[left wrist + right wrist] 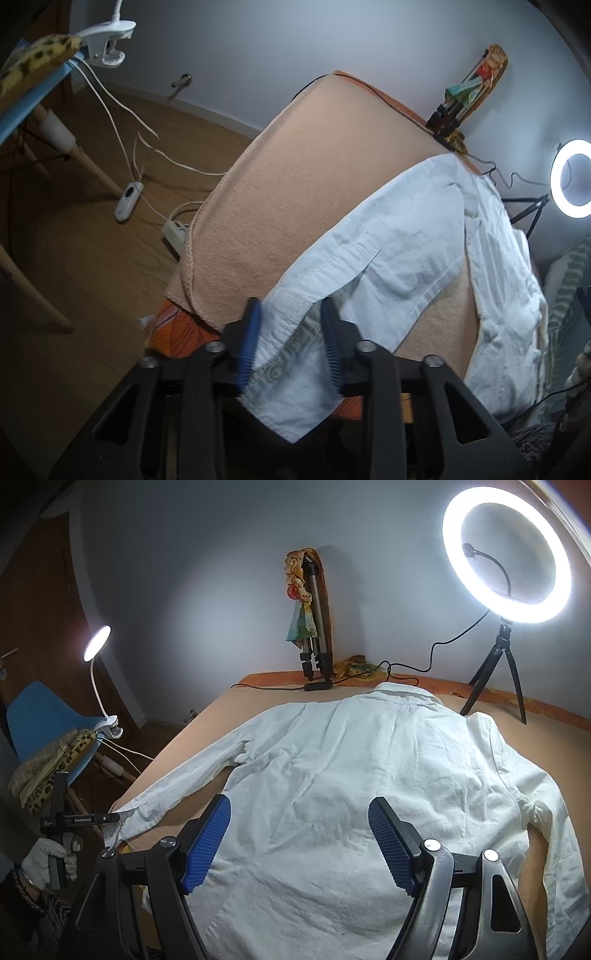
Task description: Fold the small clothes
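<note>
A white long-sleeved shirt [369, 775] lies back side up on a peach blanket [221, 716], collar toward the wall. Its left sleeve [388, 251] stretches out toward the blanket's edge. My left gripper [291, 310] has its blue pads [251, 332] on either side of the sleeve cuff [291, 325]; the jaws stand partly apart around the cloth. It also shows in the right wrist view [114, 816] at the cuff. My right gripper [299, 819] is open above the shirt's lower back, holding nothing.
A ring light on a tripod [506, 554] stands at the back right, a folded tripod [314, 627] leans on the wall, with a black cable [388, 668] across the back edge. A blue chair [40, 716] with a clip lamp [96, 642] stands left. Wooden floor [92, 258] with cables lies beyond the edge.
</note>
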Demonstrator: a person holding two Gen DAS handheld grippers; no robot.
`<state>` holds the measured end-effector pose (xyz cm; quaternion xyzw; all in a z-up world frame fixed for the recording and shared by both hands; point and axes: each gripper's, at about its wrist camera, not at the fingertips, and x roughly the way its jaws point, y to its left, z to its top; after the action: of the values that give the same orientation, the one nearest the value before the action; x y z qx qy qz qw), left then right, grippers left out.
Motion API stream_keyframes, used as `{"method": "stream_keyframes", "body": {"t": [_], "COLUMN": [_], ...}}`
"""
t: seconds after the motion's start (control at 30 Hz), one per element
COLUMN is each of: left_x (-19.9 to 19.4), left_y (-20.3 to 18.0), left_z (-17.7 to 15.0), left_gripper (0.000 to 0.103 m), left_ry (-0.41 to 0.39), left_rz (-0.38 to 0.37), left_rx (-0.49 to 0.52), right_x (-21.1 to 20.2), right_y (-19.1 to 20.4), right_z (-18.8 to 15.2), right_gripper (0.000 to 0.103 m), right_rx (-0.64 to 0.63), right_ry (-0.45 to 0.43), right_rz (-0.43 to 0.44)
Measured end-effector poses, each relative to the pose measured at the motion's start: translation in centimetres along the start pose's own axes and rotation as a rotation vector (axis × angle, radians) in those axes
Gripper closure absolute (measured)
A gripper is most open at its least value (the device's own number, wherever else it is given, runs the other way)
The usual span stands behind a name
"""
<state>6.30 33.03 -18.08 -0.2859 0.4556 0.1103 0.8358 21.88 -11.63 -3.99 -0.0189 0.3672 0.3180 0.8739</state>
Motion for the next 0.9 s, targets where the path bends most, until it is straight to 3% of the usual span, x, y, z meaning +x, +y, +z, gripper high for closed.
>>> {"method": "stream_keyframes", "body": {"t": [0.03, 0.13, 0.23, 0.3, 0.47, 0.73, 0.9], "left_x": [0.0, -0.7, -2.1, -3.2, -5.6, -5.0, -5.0], "left_y": [0.1, -0.1, -1.3, -2.5, -7.1, -13.8, -15.1], "left_z": [0.1, 0.1, -0.1, -0.4, -1.8, -4.7, -6.1], "left_gripper": [0.092, 0.097, 0.098, 0.098, 0.098, 0.098, 0.098], "left_ry": [-0.006, -0.042, -0.097, -0.135, -0.203, -0.131, -0.093], "left_rz": [-0.005, -0.056, -0.102, -0.157, -0.309, -0.496, -0.519], "left_rx": [-0.007, -0.013, 0.020, 0.039, 0.155, 0.364, 0.453], "right_x": [0.2, 1.6, 3.7, 5.7, 11.2, 22.6, 28.3], "right_y": [0.0, -0.2, -0.5, -0.5, -0.3, 1.8, 4.5], "right_z": [0.3, 1.7, 3.1, 4.2, 7.4, 12.3, 13.1], "right_gripper": [0.024, 0.024, 0.027, 0.037, 0.039, 0.039, 0.039], "right_rx": [-0.003, -0.007, 0.012, 0.032, 0.066, 0.128, 0.139], "right_ry": [0.004, 0.029, 0.090, 0.147, 0.241, 0.393, 0.496], "right_rz": [0.000, 0.012, 0.056, 0.117, 0.201, 0.232, 0.252]}}
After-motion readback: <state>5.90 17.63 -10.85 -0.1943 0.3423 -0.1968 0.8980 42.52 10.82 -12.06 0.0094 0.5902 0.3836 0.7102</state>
